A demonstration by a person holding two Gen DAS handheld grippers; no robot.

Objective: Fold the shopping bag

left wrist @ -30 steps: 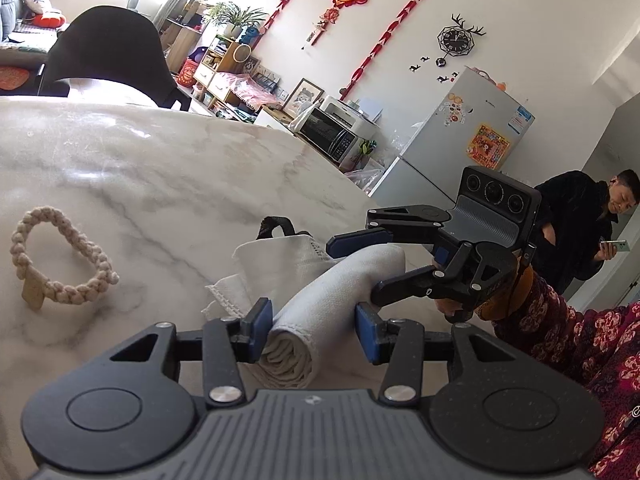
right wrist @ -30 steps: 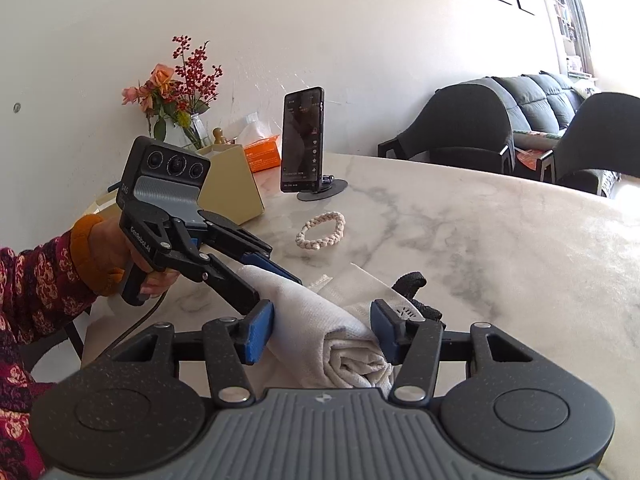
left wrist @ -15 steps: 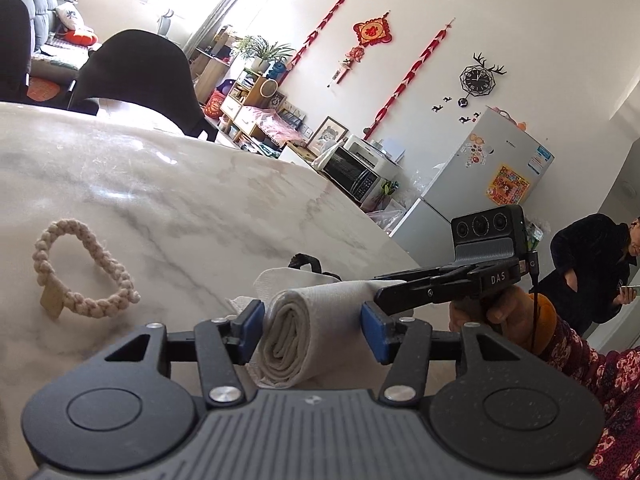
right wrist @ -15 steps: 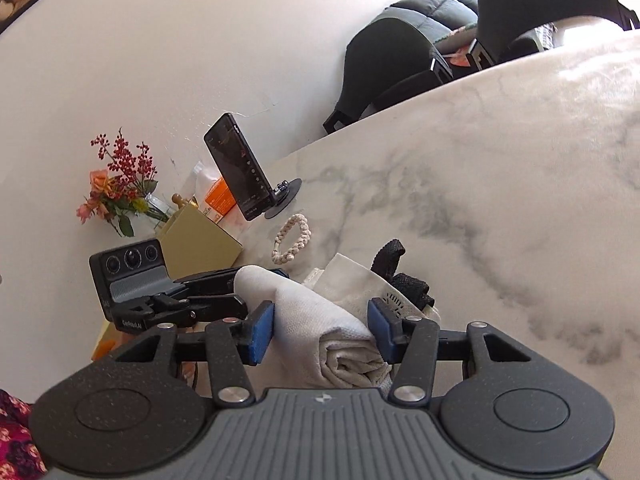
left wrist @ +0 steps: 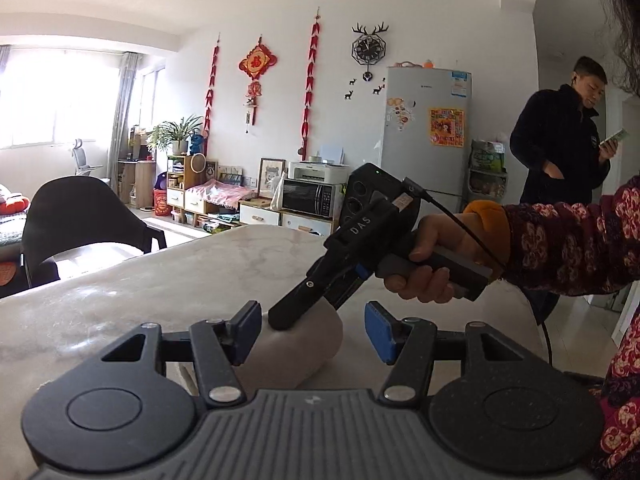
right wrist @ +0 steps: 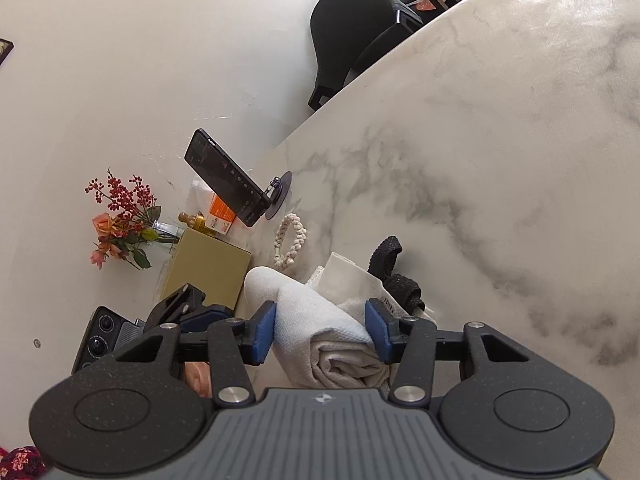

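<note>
The right gripper (right wrist: 320,330) clamps the rolled bag (right wrist: 316,320) on the marble table (right wrist: 500,160), while the left gripper (left wrist: 312,334) stands apart around its other end.

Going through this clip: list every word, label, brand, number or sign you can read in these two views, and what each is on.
"DAS": white letters on the right gripper's black body.
Fridge brand mark and stickers: too small to read.
Red knot hanging character: blurred.
Orange packet print: blurred.
Bag seam tag: unreadable.
</note>
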